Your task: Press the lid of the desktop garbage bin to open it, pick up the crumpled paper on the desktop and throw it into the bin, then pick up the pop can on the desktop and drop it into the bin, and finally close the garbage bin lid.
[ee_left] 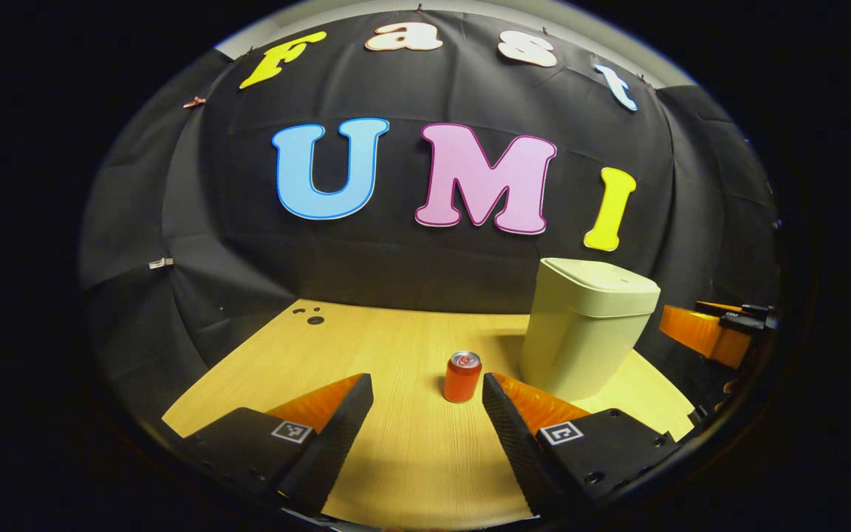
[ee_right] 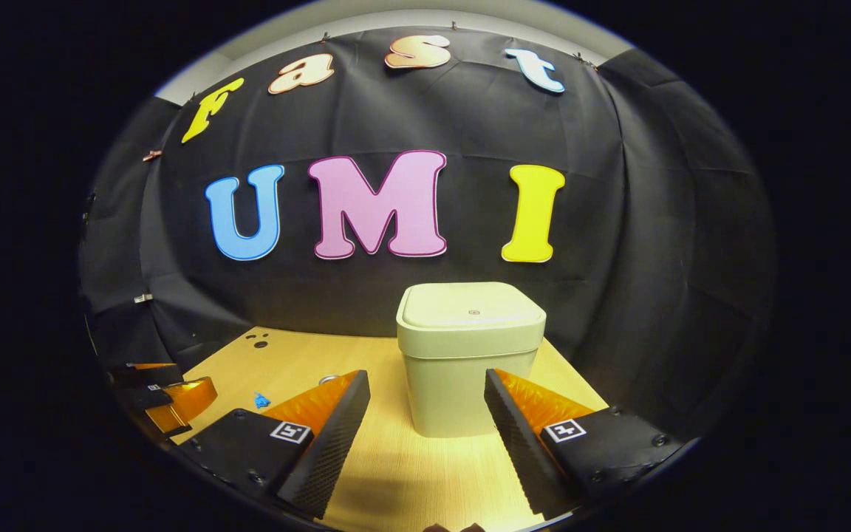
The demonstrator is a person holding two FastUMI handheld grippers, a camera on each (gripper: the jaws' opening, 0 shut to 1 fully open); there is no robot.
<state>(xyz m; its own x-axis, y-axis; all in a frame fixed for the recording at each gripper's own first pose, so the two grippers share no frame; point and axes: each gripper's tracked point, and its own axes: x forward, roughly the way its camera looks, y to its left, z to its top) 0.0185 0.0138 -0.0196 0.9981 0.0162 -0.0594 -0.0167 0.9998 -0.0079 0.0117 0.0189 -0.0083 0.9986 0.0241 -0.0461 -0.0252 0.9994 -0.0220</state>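
From the right gripper view my own left-hand finger (ee_right: pixel 326 436) covers most of the pop can (ee_right: pixel 329 380) — just a sliver of its rim peeks over; a small blue scrap (ee_right: pixel 261 401) on the table (ee_right: pixel 411 473) is too small to tell what it is; my left gripper (ee_right: pixel 171 395) is cut off at the edge, its jaws unreadable there. In the left gripper view my right gripper (ee_left: pixel 710 331) is half hidden behind the bin (ee_left: pixel 584 332) and clipped by the rim — its grip unclear from there.
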